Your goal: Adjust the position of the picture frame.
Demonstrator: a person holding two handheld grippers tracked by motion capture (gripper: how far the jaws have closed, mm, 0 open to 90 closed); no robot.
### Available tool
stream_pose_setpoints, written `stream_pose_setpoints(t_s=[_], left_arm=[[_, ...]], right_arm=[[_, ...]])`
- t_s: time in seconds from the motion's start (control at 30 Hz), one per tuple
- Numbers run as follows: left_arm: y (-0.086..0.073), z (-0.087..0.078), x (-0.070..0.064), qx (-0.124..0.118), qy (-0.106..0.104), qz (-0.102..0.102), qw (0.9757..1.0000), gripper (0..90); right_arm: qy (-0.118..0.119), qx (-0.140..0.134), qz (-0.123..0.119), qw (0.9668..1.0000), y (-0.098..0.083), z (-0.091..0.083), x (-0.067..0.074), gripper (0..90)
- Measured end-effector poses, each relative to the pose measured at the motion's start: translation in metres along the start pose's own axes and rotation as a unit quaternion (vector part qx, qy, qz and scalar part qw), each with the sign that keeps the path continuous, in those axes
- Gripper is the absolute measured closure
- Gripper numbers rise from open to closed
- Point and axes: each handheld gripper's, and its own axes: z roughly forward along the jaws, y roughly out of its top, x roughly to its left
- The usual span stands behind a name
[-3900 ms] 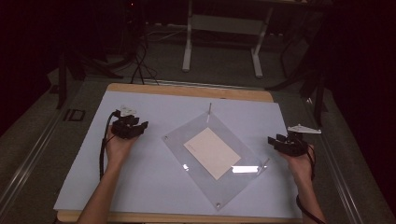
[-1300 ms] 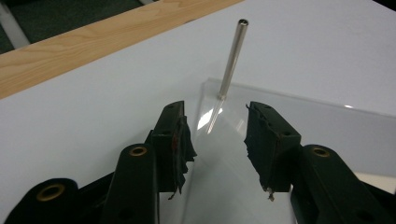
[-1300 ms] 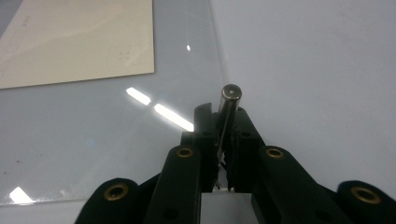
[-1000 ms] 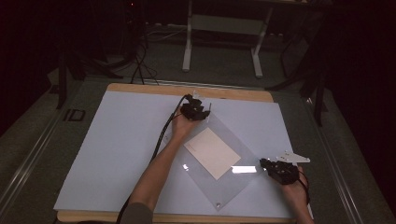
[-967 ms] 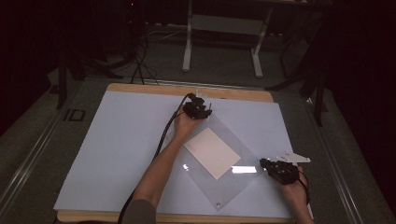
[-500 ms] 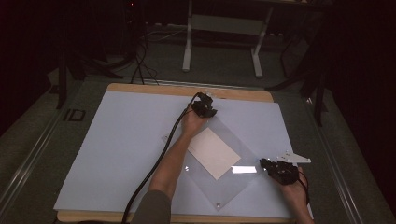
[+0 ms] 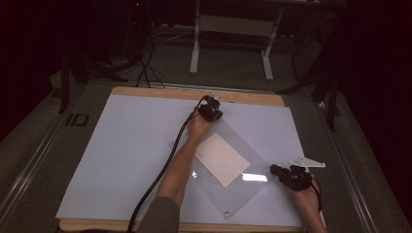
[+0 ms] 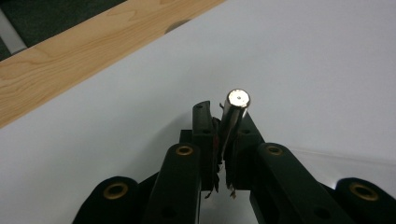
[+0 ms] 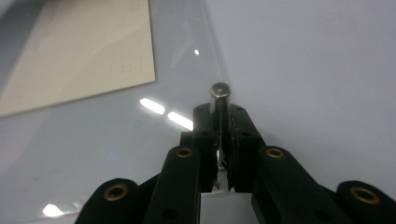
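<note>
Metal pins (image 8: 232, 122) (image 9: 219, 105) stand clamped between both grippers' closed fingers (image 8: 204, 135) (image 9: 203, 135).

— Where is your left arm?

— My left forearm (image 7: 180, 165) reaches far forward across the table, and my left hand (image 7: 198, 127) holds the left gripper (image 7: 211, 109) near the far edge. Its jaws have just been closing; now they pinch a small metal pin (image 8: 232, 116) that stands up between them.

— And the right?

— My right hand (image 7: 306, 196) sits low at the near right, wrist bent inward, with the right gripper (image 7: 278, 171) pointing left. Its jaws are clamped too — on a second metal pin (image 9: 219, 103), upright between the pads.
</note>
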Motion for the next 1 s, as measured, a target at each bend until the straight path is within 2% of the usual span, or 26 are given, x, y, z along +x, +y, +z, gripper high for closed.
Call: stream_pose_setpoints(t_s=[0.07,0.13,0.33,0.37,0.4,0.53,0.63,0.73,0.77,0.8,1.0], left_arm=[[-0.002,-0.004,0.003,0.004,-0.005,0.003,1.0,84.3],[-0.004,-0.011,0.007,-0.002,-0.01,-0.002,0.9999,84.3],[-0.016,-0.037,0.023,-0.008,-0.016,-0.01,0.9998,84.2],[-0.016,-0.037,0.023,-0.008,-0.016,-0.01,0.9998,84.2],[-0.021,-0.046,0.03,-0.011,-0.014,-0.015,0.9997,84.2],[-0.035,-0.068,0.044,-0.022,-0.004,-0.03,0.9993,84.1],[-0.049,-0.086,0.055,-0.027,0.003,-0.034,0.9991,84.3],[-0.062,-0.105,0.063,-0.02,0.011,-0.032,0.9992,84.4],[-0.062,-0.105,0.063,-0.02,0.011,-0.032,0.9992,84.3],[-0.071,-0.115,0.067,-0.015,0.012,-0.036,0.9992,84.3],[-0.106,-0.146,0.082,-0.001,0.012,-0.055,0.9984,84.1]], right_arm=[[0.002,0.001,0.007,1.0,0.001,0.0,0.0,83.2],[0.005,0.0,0.012,0.9999,0.004,0.0,0.0,82.9],[0.008,-0.008,0.014,0.9998,0.02,0.003,0.002,81.7],[0.008,-0.008,0.014,0.9998,0.02,0.003,0.002,81.7],[0.009,-0.007,0.013,0.9999,0.023,0.004,0.003,81.5],[0.014,-0.011,0.007,0.9998,0.046,0.015,0.006,80.6],[0.017,-0.017,0.004,0.9997,0.061,0.024,0.007,80.0],[0.022,-0.021,0.002,0.9995,0.076,0.034,0.009,79.9],[0.022,-0.021,0.002,0.9995,0.076,0.034,0.009,79.9],[0.023,-0.021,0.001,0.9995,0.08,0.038,0.009,79.9],[0.063,0.002,-0.002,0.998,0.105,0.072,0.014,79.7]])
